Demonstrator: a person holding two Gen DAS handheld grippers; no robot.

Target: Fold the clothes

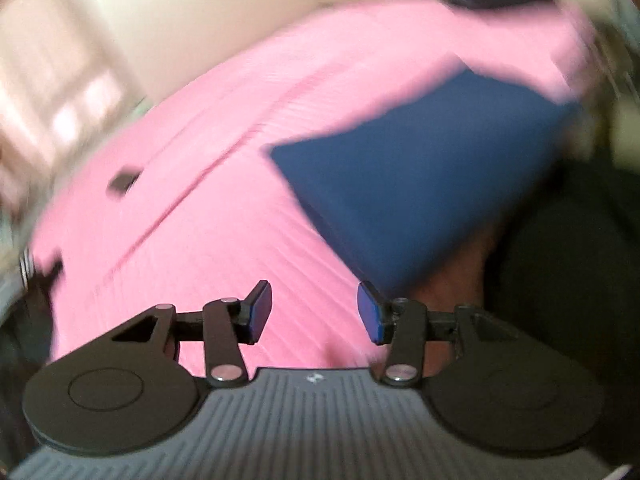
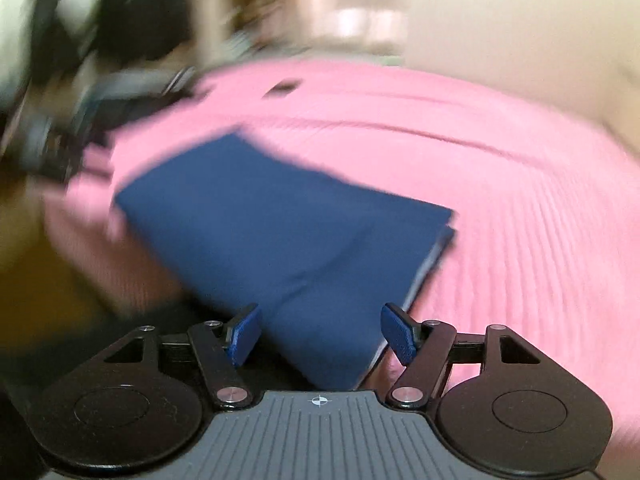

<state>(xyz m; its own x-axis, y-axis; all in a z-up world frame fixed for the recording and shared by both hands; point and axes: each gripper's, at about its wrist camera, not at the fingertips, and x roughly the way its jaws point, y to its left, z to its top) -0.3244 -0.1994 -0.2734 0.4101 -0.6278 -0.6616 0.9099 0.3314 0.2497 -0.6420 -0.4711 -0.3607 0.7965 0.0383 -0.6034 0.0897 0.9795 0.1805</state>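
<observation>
A folded dark blue garment (image 2: pixel 280 232) lies on a pink ribbed bedspread (image 2: pixel 500 200). My right gripper (image 2: pixel 320 330) is open, and the garment's near end lies between its fingers without being pinched. In the left wrist view the blue garment (image 1: pixel 420 184) lies ahead and to the right. My left gripper (image 1: pixel 315 310) is open above the bare pink bedspread (image 1: pixel 200 220), with nothing between its fingers. The right wrist view shows the left gripper (image 2: pixel 80 120) as a blurred shape at the upper left, beyond the garment. Both views are smeared by motion.
A small dark object (image 1: pixel 124 180) rests on the bedspread, and shows far off in the right wrist view as a dark object (image 2: pixel 284 87). A person's dark clothing (image 1: pixel 560 260) fills the right side. Pale walls (image 2: pixel 500 20) stand behind the bed.
</observation>
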